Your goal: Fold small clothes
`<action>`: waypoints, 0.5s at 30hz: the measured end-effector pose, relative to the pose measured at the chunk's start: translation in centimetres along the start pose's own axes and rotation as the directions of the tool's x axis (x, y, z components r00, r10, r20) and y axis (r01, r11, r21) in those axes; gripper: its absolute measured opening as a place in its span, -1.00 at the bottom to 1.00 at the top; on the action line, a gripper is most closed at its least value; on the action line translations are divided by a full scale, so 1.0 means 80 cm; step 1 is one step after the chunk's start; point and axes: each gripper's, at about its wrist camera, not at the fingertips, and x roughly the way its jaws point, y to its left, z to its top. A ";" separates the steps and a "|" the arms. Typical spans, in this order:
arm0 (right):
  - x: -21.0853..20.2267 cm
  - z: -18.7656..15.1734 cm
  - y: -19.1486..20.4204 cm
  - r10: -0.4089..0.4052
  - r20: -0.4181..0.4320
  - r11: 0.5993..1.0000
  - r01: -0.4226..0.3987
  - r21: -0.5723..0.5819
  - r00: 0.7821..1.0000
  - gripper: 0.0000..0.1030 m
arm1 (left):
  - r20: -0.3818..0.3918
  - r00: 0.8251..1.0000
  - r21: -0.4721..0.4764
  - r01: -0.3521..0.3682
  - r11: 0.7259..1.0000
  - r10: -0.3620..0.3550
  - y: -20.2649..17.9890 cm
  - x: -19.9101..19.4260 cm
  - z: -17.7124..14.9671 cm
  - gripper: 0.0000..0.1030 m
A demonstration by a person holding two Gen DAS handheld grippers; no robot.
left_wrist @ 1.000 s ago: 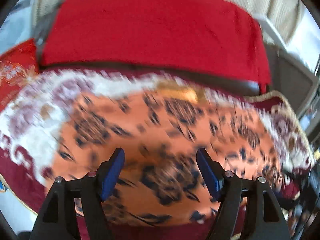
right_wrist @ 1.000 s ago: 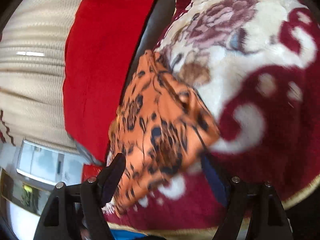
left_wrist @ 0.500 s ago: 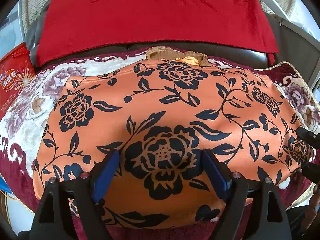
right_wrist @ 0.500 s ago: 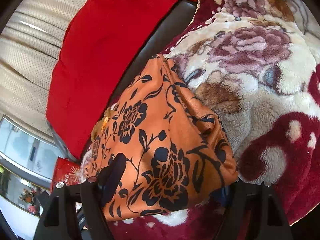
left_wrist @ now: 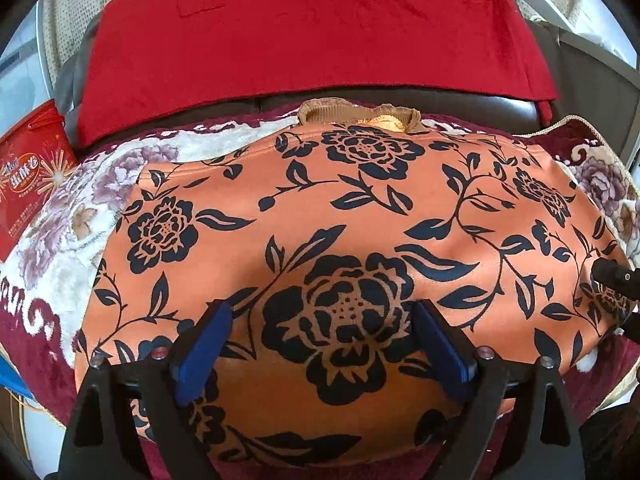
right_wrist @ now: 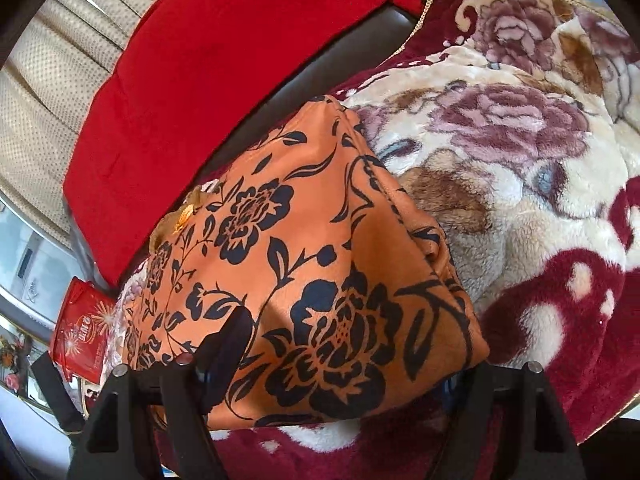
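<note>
spread flat on a plush fleece blanket (left_wrist: 60, 276) of cream, mauve roses and deep maroon: a small orange satin garment printed with black peonies and vines (left_wrist: 320, 208), smooth and faintly glossy, folded into a rounded rectangle. at its far edge, a ribbed tan knit collar (left_wrist: 340, 110) peeking out. behind, a dark leather sofa back (left_wrist: 500, 114) draped with a bright red velvety cloth (left_wrist: 300, 32); further back, beige dotted woven curtains (right_wrist: 52, 80). off the blanket's left side, a red printed snack bag (left_wrist: 30, 176), shiny and crinkled.

left gripper (left_wrist: 320, 344) low over the garment's near middle, blue-padded jaws standing wide apart, just been opening, the cloth lying loose beneath and between them, not pinched.

right gripper (right_wrist: 340, 360) at the garment's right end, seen edge-on there as thick layered folds (right_wrist: 424, 240). one dark finger (right_wrist: 228, 344) over the satin, the other hidden under the folded corner; jaws wide with the fabric between, but cannot tell whether the pads press on it.
</note>
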 end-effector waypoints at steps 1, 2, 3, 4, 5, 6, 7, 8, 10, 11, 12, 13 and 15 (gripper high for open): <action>-0.001 0.000 -0.001 0.003 -0.001 1.000 -0.003 0.001 1.000 0.55 | -0.005 1.000 0.000 -0.001 1.000 0.001 0.000 -0.001 0.001 0.80; -0.001 0.000 -0.001 0.005 -0.002 1.000 -0.005 0.003 1.000 0.55 | -0.010 1.000 0.005 -0.002 1.000 0.002 0.000 -0.003 0.003 0.80; -0.001 0.000 -0.001 0.006 -0.002 1.000 -0.006 0.003 1.000 0.55 | -0.007 1.000 0.006 -0.004 1.000 0.004 0.000 -0.006 0.006 0.80; -0.001 0.000 -0.001 0.006 -0.002 1.000 -0.006 0.002 1.000 0.55 | 0.006 1.000 0.004 -0.008 1.000 0.008 -0.002 -0.011 0.009 0.80; -0.001 0.000 -0.001 0.005 -0.002 1.000 -0.005 0.000 1.000 0.55 | 0.030 0.999 0.000 -0.012 1.000 0.012 -0.002 -0.019 0.013 0.80; 0.000 0.000 -0.001 0.004 -0.002 1.000 -0.004 -0.001 1.000 0.55 | 0.052 0.998 -0.001 -0.016 1.000 0.016 -0.002 -0.025 0.016 0.80; 0.000 0.000 -0.001 0.005 -0.003 1.000 -0.005 -0.001 1.000 0.55 | 0.063 0.998 0.000 -0.019 1.000 0.018 -0.002 -0.026 0.017 0.80; 0.000 -0.001 0.000 0.005 -0.002 1.000 -0.005 0.001 1.000 0.55 | 0.063 0.998 0.002 -0.024 1.000 0.024 -0.002 -0.025 0.017 0.80; -0.001 0.000 -0.001 0.009 -0.003 1.000 -0.009 0.004 1.000 0.55 | -0.013 1.000 0.028 -0.028 0.999 0.029 -0.004 -0.001 0.011 0.81; -0.002 0.001 -0.003 0.019 -0.003 1.000 -0.019 0.013 1.000 0.54 | -0.052 0.999 0.044 0.004 0.999 -0.002 -0.006 0.013 0.004 0.84; -0.004 0.003 -0.005 0.034 0.000 0.999 -0.034 0.029 0.999 0.52 | -0.031 1.000 0.052 -0.001 0.999 0.003 -0.005 0.012 0.002 0.87; -0.008 0.006 -0.010 0.060 0.009 0.997 -0.060 0.057 0.998 0.35 | -0.020 1.000 0.065 -0.004 0.998 0.006 -0.006 0.011 0.001 0.87; -0.011 0.012 -0.016 0.072 0.017 0.994 -0.073 0.082 0.997 0.20 | -0.027 1.000 0.059 0.008 0.998 -0.006 -0.004 0.012 0.003 0.87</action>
